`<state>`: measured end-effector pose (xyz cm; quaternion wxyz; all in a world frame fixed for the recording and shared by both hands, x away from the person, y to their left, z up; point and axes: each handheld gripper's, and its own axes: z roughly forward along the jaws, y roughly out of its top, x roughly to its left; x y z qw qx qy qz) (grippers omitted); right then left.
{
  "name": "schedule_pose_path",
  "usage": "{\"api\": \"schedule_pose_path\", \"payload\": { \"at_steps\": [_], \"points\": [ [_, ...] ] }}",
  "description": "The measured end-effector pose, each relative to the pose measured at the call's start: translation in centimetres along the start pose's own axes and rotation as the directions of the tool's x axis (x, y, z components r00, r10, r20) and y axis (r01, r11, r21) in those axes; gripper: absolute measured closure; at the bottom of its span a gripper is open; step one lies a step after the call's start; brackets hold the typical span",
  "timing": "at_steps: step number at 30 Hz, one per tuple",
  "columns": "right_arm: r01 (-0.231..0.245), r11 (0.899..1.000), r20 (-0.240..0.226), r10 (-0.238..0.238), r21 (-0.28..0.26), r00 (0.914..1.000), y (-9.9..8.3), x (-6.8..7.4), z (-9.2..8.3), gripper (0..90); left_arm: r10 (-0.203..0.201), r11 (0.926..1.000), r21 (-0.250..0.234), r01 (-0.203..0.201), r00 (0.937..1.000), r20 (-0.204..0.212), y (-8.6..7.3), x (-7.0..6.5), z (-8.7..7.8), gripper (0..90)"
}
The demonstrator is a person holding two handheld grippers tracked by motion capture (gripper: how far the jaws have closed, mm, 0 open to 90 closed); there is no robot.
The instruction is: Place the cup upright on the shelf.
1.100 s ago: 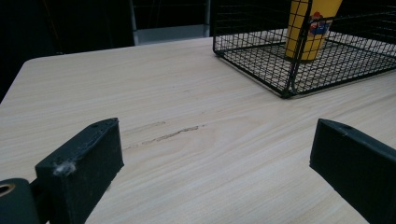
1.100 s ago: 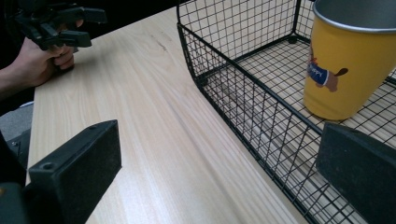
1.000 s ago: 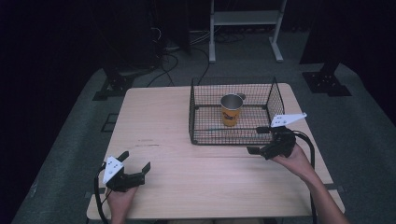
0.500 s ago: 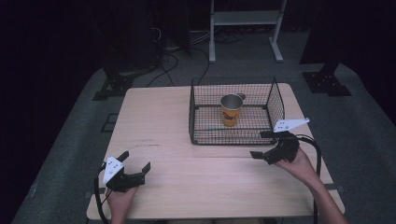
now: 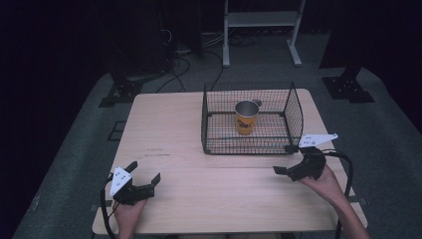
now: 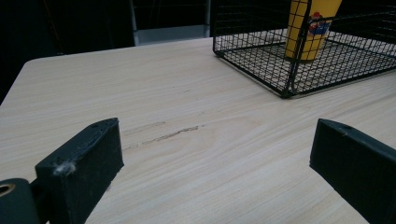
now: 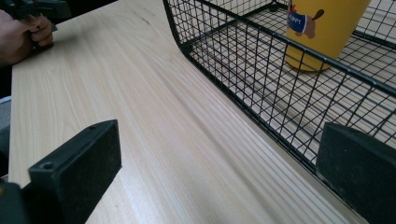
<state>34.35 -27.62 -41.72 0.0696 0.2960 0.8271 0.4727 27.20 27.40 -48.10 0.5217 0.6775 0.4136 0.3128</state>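
Note:
A yellow cup with a metal rim stands upright inside a black wire basket at the back right of the wooden table. In the gripper views the cup shows a cartoon dog print behind the basket wire. My left gripper rests near the table's front left corner, open, nothing between its jaws. My right gripper hovers open just in front of the basket's near right corner, holding nothing.
The other hand and its gripper appear far off in the right gripper view. A white metal stand, black equipment bases and cables stand on the grey floor behind the table.
My right gripper has drawn back from the basket's front right corner toward the person and slightly right. The left gripper has stayed put.

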Motion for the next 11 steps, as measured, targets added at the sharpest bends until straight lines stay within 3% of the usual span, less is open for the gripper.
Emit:
{"api": "schedule_pose_path", "payload": {
  "at_steps": [11],
  "points": [
    [-0.013, 1.0, 0.018, 0.013, -0.005, 0.9998, -1.6, 0.0, -0.4, 0.0, 0.001, 1.0, 0.0, -0.001, 1.0, -0.001, 0.0, 0.0, 0.0, 1.9]
  ]
}}
